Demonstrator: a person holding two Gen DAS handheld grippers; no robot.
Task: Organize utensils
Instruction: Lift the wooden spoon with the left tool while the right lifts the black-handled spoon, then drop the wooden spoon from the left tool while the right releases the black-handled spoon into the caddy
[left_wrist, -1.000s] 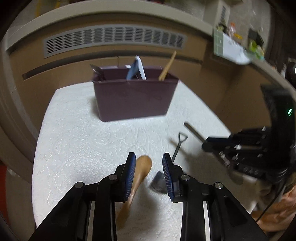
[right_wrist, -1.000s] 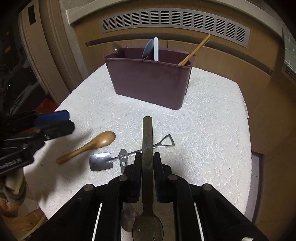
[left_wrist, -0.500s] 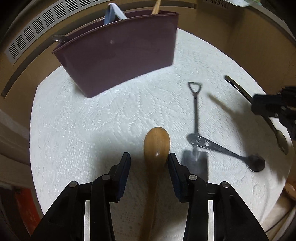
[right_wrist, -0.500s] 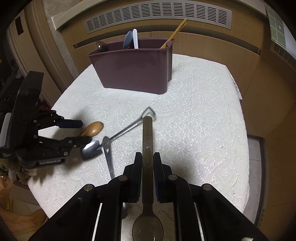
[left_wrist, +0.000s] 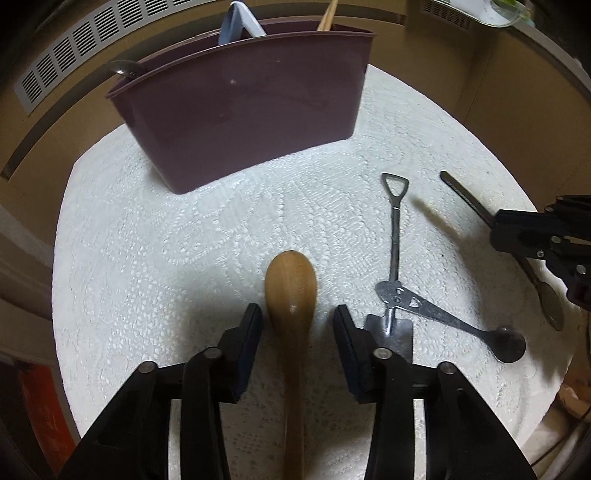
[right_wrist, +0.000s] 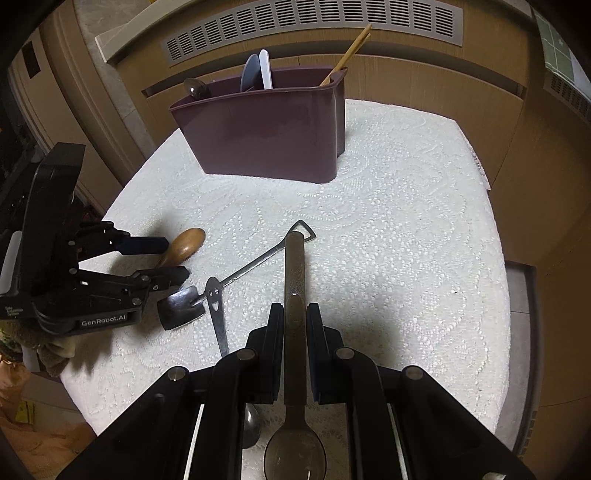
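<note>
The left claw (left_wrist: 297, 325) is spread wide around the wooden spoon (left_wrist: 291, 284) lying near the counter (right_wrist: 406, 221) edge; the right claw (right_wrist: 294, 325) is clenched on a metal spoon (right_wrist: 294, 266).

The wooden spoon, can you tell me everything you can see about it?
The wooden spoon looks like smooth, glossy brown wood, with an oval bowl and a slim handle. It lies flat on the white lacy tablecloth, rounded back up, bowl pointing toward the maroon caddy. The left gripper is open, its fingers on either side of the neck and not squeezing it. The handle runs back beneath the gripper. The shovel-shaped spoon lies beside it, apart.
</note>
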